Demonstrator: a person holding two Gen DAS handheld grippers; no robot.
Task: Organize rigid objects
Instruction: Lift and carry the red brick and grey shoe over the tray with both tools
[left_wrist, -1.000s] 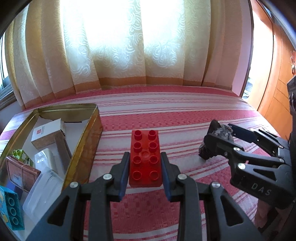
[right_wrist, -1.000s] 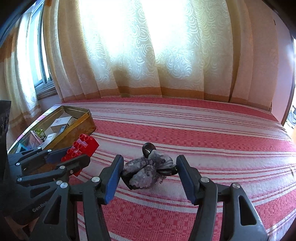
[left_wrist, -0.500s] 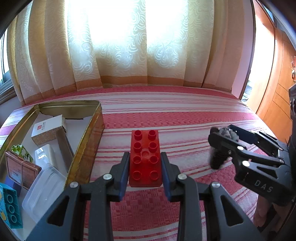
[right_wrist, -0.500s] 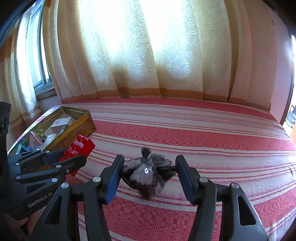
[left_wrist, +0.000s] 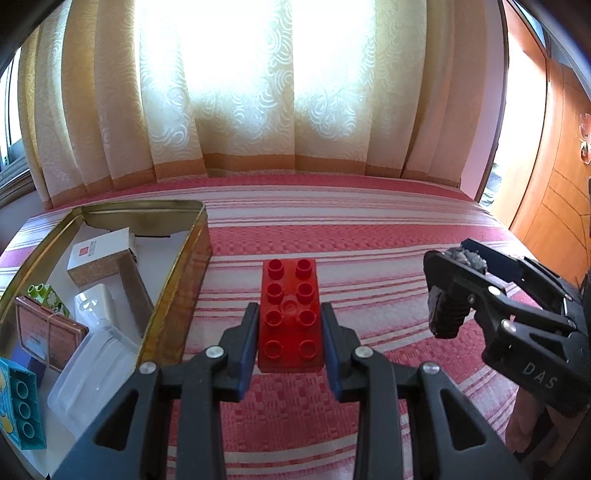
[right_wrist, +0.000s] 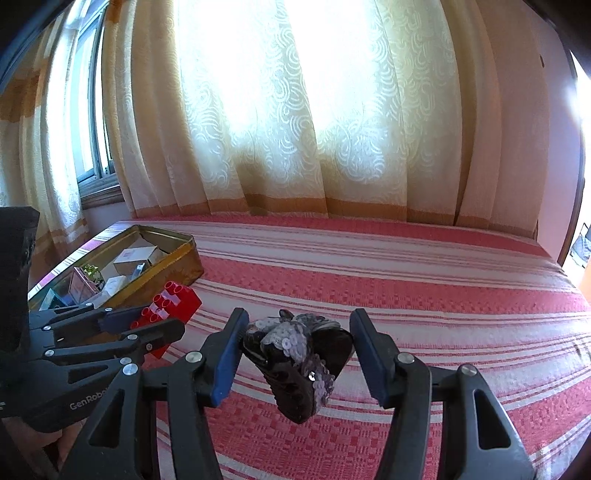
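Observation:
A red eight-stud brick (left_wrist: 290, 314) is clamped between the pads of my left gripper (left_wrist: 290, 312), which is shut on it just above the striped red bedspread (left_wrist: 332, 236). To its right, my right gripper (right_wrist: 299, 317) is shut on a dark clip covered in grey sequins (right_wrist: 291, 350), which hangs tilted downward off the bed. The left wrist view shows that right gripper (left_wrist: 456, 254) side-on, with the clip (left_wrist: 448, 314) dangling below it. In the right wrist view the left gripper (right_wrist: 147, 321) and brick (right_wrist: 168, 299) sit at the left.
An open gold tin (left_wrist: 177, 266) lies at the left on the bed, also seen as the tin (right_wrist: 173, 258). It holds a white-and-cork box (left_wrist: 99, 254), a clear plastic box (left_wrist: 92, 362), a teal brick (left_wrist: 22, 398) and a brown card pack (left_wrist: 44, 332). Curtains (left_wrist: 258, 110) hang behind the bed.
The right gripper has raised the sequined clip off the bedspread, and the clip has tipped from lying flat to hanging nose-down. The left gripper and red brick have stayed in place.

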